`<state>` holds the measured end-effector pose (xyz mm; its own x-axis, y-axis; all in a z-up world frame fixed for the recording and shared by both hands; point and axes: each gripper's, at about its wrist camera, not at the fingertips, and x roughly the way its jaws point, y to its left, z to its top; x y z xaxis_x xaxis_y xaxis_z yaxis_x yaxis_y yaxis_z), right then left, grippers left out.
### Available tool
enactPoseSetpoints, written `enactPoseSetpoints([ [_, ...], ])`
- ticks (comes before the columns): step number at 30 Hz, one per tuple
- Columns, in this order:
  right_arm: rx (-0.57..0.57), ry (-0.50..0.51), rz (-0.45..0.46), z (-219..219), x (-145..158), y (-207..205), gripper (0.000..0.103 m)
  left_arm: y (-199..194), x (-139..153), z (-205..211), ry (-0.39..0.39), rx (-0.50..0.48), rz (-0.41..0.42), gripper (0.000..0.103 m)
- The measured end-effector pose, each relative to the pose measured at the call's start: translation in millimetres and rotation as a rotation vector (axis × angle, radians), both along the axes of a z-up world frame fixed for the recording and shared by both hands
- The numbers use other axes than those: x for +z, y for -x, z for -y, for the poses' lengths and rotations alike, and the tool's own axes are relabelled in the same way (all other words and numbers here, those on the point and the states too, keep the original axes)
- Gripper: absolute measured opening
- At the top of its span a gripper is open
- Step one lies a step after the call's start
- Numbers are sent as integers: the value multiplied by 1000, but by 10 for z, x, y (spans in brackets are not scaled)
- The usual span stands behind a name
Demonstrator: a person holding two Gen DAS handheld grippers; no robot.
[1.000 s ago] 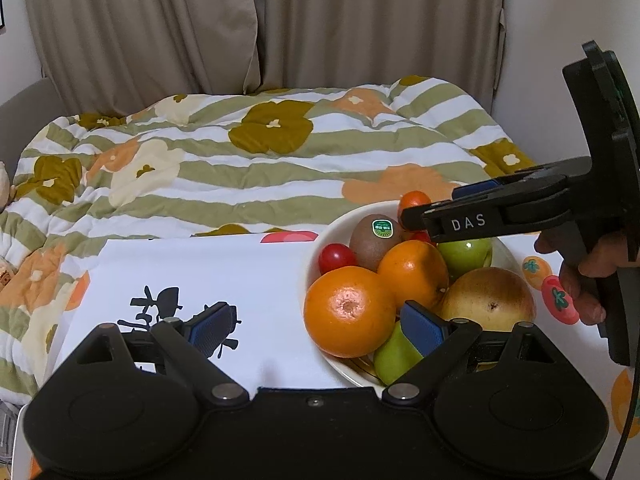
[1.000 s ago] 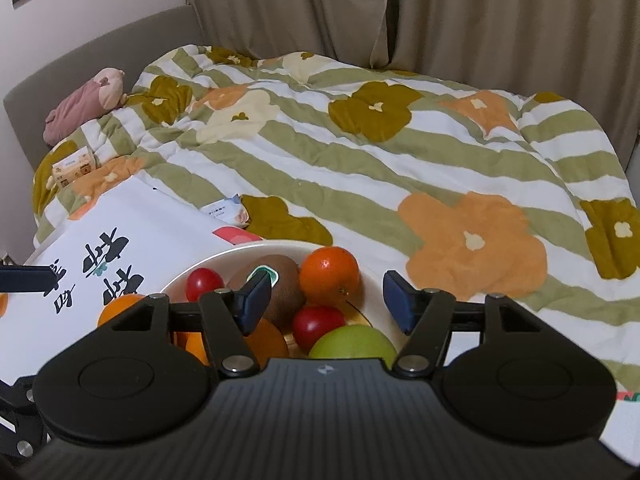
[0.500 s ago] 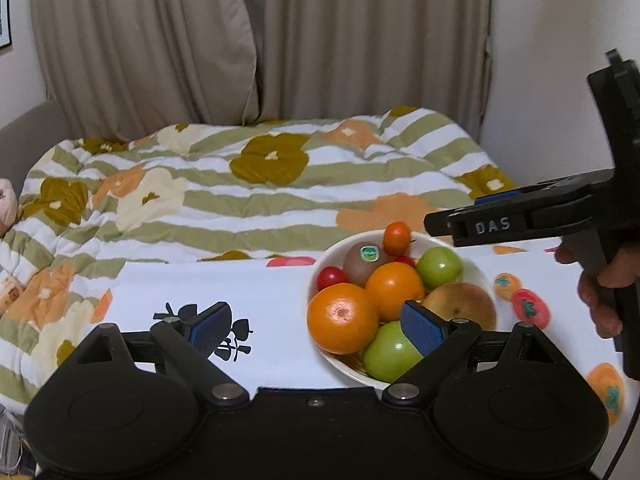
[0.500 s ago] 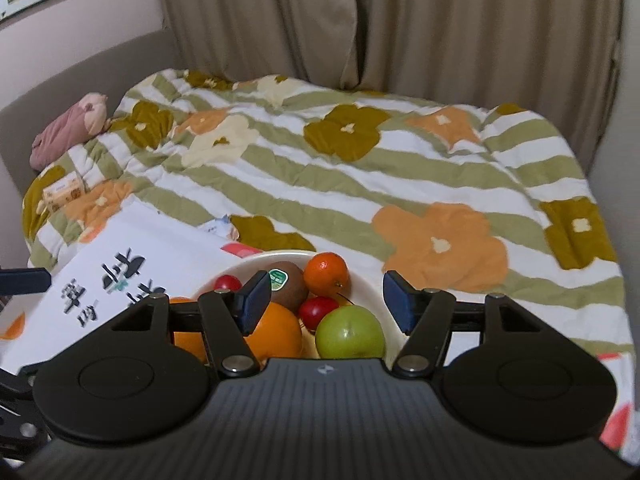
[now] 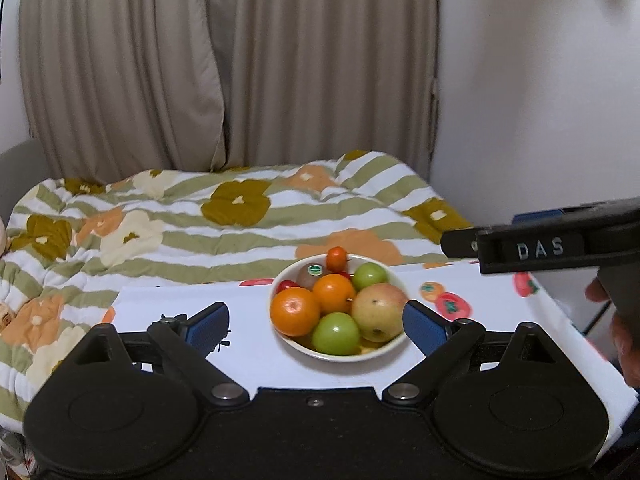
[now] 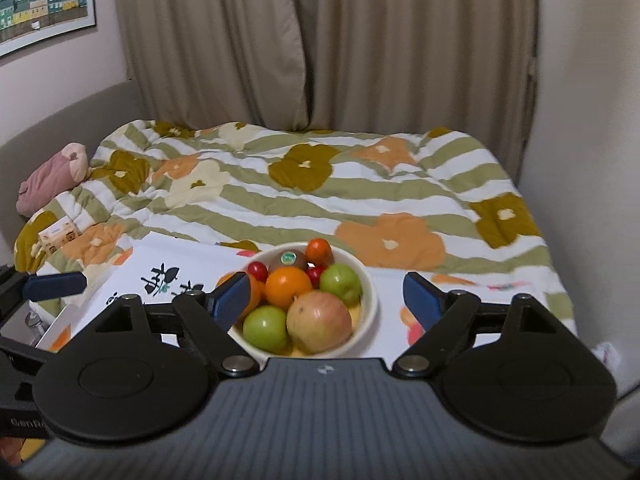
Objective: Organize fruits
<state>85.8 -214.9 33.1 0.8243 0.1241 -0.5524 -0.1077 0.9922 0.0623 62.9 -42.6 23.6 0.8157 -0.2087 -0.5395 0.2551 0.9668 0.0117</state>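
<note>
A white bowl (image 5: 384,350) heaped with fruit stands on the table (image 5: 248,354), whose white cloth is printed with black marks and small fruit pictures, in front of a bed with a striped, flowered quilt (image 5: 224,216). Both grippers hang back from it, well apart from the fruit. The left gripper (image 5: 316,322) stands wide with nothing between its pads. The right gripper (image 6: 327,294) has just been opening and is also wide and empty.

The two oranges (image 5: 295,317) look firm and rough-skinned, so they should grip easily across the middle. The big reddish apple (image 6: 319,322) at the near right is probably the heaviest piece and needs a wide hold at its broadest part. The green apples (image 6: 265,328) are smooth and may slip. The small red tomatoes (image 6: 257,271) at the far side seem soft and bruise easily, and the kiwi (image 6: 287,261) sits wedged among them.
</note>
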Motion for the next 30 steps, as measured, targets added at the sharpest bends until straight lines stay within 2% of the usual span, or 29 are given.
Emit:
enactPoseSetpoints([
  [5,-68,11,5,1,106,512,100,326,138,-94,9,-9,33,103],
  [8,-101,32,11,-18,144,751,103,467,215,-186,20,-12,52,103],
  [13,-163,41,43,-20,183,1126,103,619,300,-266,-10,13,63,103],
  [21,-174,44,-2,-82,168,1417,103,763,287,-400,-43,43,40,103],
  [30,-181,39,-45,-140,83,1472,103,836,233,-463,-42,58,10,103],
])
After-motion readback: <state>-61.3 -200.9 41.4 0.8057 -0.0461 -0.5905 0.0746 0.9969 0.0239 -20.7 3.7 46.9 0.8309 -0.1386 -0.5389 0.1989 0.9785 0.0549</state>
